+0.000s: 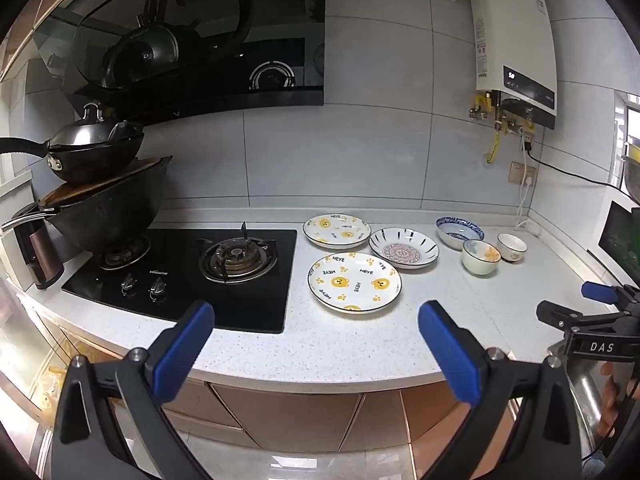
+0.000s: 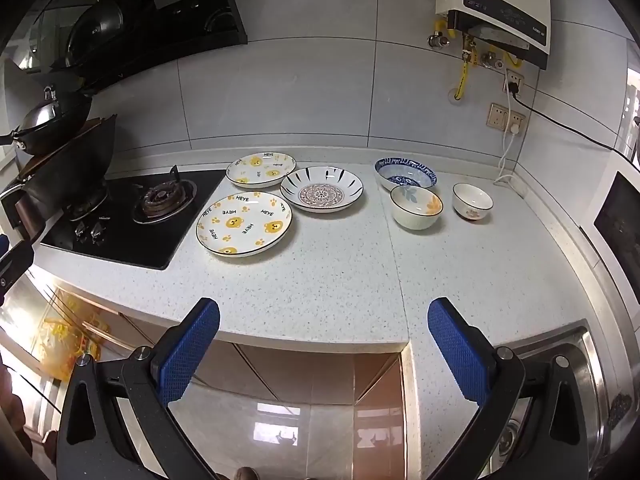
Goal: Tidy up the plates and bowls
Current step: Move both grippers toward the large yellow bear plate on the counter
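- Both sets of tongs stand spread wide with nothing between their blue pads: the left tongs [image 1: 316,344] and the right tongs [image 2: 324,344] hover short of the table's front edge, apart from all the dishes.
- In the left view the right tongs [image 1: 576,304] also show at the right edge, a hand [image 1: 610,396] behind them.
- On the speckled white table [image 2: 320,280] lie three plates and three bowls, none stacked.
- The near bear plate [image 2: 244,224] sits just beside the stove [image 2: 132,220], closest to the front.
- The far bear plate [image 2: 261,169] lies behind it, near the wall.
- The mandala plate [image 2: 321,194] sits right of both; whether its rim touches the far bear plate's is hard to tell.
- The blue bowl [image 2: 405,172] stands farthest back among the bowls.
- The flower bowl [image 2: 416,207] is just in front of the blue bowl, seemingly touching it.
- The small white bowl [image 2: 472,201] stands apart to the right, near a white cable.
- All bowls are upright and look empty.
- Left on the stove, a lidded wok [image 1: 92,144] rests on top of a larger black wok [image 1: 108,208].
- A water heater [image 1: 516,48] hangs on the tiled wall above the bowls.
- A steel sink [image 2: 560,360] shows by the right tongs.
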`<state>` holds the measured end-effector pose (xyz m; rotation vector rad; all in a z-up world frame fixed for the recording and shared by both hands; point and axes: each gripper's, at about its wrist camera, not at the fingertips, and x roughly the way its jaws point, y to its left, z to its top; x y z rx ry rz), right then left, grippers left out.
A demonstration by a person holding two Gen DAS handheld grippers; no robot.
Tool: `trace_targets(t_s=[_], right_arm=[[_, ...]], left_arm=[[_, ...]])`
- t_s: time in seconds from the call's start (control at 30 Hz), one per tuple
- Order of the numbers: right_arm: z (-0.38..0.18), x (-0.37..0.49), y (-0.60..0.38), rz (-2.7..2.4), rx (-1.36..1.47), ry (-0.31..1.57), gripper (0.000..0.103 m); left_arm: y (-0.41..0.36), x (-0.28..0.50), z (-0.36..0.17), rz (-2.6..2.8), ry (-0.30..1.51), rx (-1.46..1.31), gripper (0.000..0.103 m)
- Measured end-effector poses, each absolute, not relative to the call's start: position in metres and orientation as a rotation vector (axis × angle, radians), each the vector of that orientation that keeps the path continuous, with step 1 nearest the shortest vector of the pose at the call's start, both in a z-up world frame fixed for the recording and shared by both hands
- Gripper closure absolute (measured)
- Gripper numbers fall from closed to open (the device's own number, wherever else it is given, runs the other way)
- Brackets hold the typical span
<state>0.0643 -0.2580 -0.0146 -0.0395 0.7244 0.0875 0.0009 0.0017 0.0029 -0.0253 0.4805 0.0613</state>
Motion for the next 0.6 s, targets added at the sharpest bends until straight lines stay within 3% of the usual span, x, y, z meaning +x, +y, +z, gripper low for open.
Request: trace_targets(t_s=[0.6], right_arm=[[-0.015,0.093,-0.311,0.139,-0.002,0.698,0.001]], left_arm=[[-0.048,0.032,0.009,0.089,0.495,0.005,0.000]])
